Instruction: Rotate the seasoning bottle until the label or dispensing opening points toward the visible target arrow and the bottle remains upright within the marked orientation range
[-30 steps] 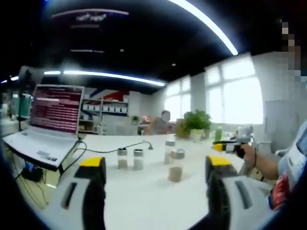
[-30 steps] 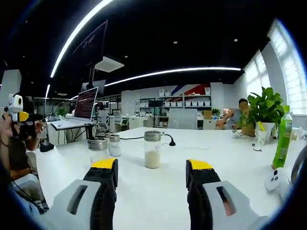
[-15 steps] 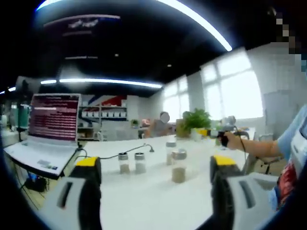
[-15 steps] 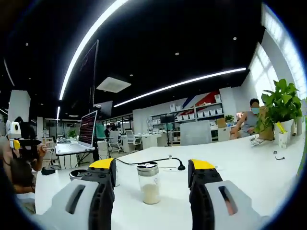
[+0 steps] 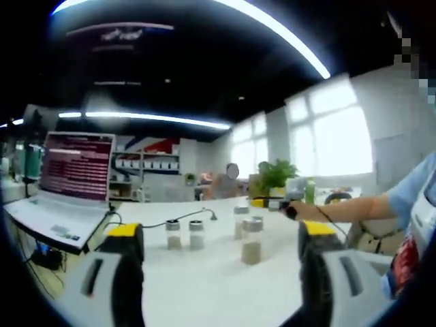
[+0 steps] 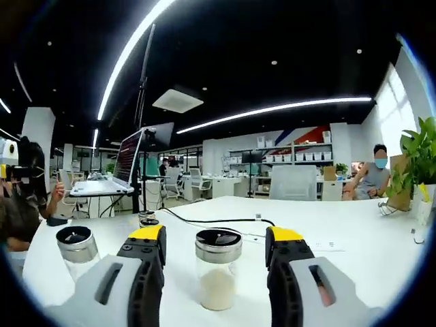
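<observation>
While both tongs stand apart and empty, the step in hand reads as approach. Right tongs (image 6: 214, 245): jaws flank the seasoning bottle (image 6: 218, 269), upright on the white table (image 6: 340, 238), not touching it. Left tongs (image 5: 218, 238): held back, facing four jars; nearest jar (image 5: 251, 240). Laptop (image 5: 65, 184) at table edge. No target arrow discernible. Next move, judged: close on the bottle, then twist it while keeping it vertical.
</observation>
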### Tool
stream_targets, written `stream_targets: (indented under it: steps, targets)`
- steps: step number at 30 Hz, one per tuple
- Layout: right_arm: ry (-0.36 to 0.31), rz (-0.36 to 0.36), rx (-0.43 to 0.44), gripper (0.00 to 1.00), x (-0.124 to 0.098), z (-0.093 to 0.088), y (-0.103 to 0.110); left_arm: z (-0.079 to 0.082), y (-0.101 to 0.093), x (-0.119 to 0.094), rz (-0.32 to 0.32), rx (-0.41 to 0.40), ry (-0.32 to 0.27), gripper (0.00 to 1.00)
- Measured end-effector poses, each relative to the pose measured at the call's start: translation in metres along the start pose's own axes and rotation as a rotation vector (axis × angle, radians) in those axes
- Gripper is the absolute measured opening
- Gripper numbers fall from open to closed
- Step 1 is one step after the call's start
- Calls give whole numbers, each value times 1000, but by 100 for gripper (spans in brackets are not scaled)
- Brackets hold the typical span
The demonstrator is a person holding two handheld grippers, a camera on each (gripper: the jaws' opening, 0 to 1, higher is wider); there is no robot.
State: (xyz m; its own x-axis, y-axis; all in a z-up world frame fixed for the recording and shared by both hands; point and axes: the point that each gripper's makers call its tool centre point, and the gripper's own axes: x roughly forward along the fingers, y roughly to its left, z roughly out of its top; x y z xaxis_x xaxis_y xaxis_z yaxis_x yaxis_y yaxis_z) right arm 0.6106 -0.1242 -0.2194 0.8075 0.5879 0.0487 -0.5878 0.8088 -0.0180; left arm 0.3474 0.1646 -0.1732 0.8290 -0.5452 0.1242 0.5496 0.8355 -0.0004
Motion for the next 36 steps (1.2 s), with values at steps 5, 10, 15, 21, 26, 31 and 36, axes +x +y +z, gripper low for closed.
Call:
stream_targets:
  steps: [5, 10, 15, 21, 26, 31, 36]
  targets:
    - [26, -12, -39, 55, 20, -11, 5, -2, 1, 1, -2, -5, 3, 100]
    - [37, -81, -12, 51, 32, -24, -9, -4, 0, 3, -15, 9, 8, 98]
    - [47, -63, -43, 39, 35, -26, -12, -6, 2, 6, -21, 15, 11, 95]
    - [76, -59, -52, 40, 47, -31, -14, -7, 2, 6, -22, 19, 9, 93]
    - [119, -60, -22, 39, 49, -33, -14, -8, 3, 3, -17, 37, 20, 92]
    - [124, -121, -18, 39, 46, -34, -16, -7, 5, 2, -10, 43, 19, 91]
    - [115, -129, -32, 39, 44, -33, -13, -8, 5, 1, -8, 52, 29, 91]
